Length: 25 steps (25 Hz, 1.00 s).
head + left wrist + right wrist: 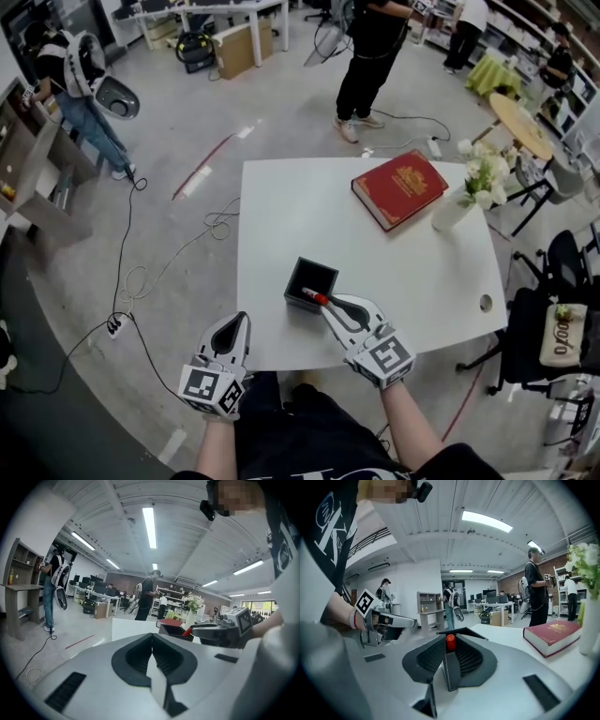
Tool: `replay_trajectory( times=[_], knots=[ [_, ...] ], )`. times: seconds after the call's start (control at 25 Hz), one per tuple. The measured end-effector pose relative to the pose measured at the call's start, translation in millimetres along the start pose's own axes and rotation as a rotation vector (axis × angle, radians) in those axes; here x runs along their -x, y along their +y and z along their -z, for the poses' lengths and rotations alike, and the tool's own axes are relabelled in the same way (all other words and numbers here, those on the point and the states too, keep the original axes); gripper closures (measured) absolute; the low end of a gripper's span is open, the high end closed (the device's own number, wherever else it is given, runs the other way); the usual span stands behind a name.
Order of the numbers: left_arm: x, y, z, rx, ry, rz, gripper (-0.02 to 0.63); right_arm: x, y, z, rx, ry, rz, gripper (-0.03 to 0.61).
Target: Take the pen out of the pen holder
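Left gripper (241, 322) hangs at the near edge of the table (281, 216), its 2 jaws together with nothing between them. Just beyond, the right gripper (327, 301) clamps the red end of the pen (315, 297), which sits at the near rim of the black holder (302, 272). Farther back stand 1 red book (399, 187) and a vase (452, 212).

Table (281, 216): smooth matt white top.
Pen holder (302, 274), near front edge: matt black, plastic-looking.
Pen (317, 298): glossy red plastic.
Book (399, 187), far right corner: red textured cover, gilt stamping.
Left gripper (243, 320), right gripper (330, 302): matt grey plastic, ribbed black pads.
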<state>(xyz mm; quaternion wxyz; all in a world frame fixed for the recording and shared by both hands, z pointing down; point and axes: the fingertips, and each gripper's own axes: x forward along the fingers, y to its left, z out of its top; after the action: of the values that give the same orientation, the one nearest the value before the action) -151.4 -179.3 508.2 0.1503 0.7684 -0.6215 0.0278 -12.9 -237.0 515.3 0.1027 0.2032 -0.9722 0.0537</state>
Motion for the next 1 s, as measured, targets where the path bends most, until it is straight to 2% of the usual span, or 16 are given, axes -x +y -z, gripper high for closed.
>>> replay_trajectory(
  times=[0.24,0.6,0.8,1.0],
  knots=[
    [-13.1,16.8,-11.8,0.025,-0.012,0.03,0.611,-15.4,-8.6,-8.2,-0.035,0.002,0.032,0.509],
    [-28.0,47.2,-29.4,0.015,-0.002,0.092,0.611,-42.1,-12.6,-17.9,-0.078,0.021,0.08,0.506],
    [-34.5,60.1,-28.7,0.016,0.013,0.124,0.611,-48.0,-14.6,-12.9,-0.034,0.08,0.119,0.505],
    [-40.9,68.4,-32.9,0.022,0.016,0.152,0.611,-53.8,-10.6,-9.0,0.037,0.187,0.108,0.505]
  ],
)
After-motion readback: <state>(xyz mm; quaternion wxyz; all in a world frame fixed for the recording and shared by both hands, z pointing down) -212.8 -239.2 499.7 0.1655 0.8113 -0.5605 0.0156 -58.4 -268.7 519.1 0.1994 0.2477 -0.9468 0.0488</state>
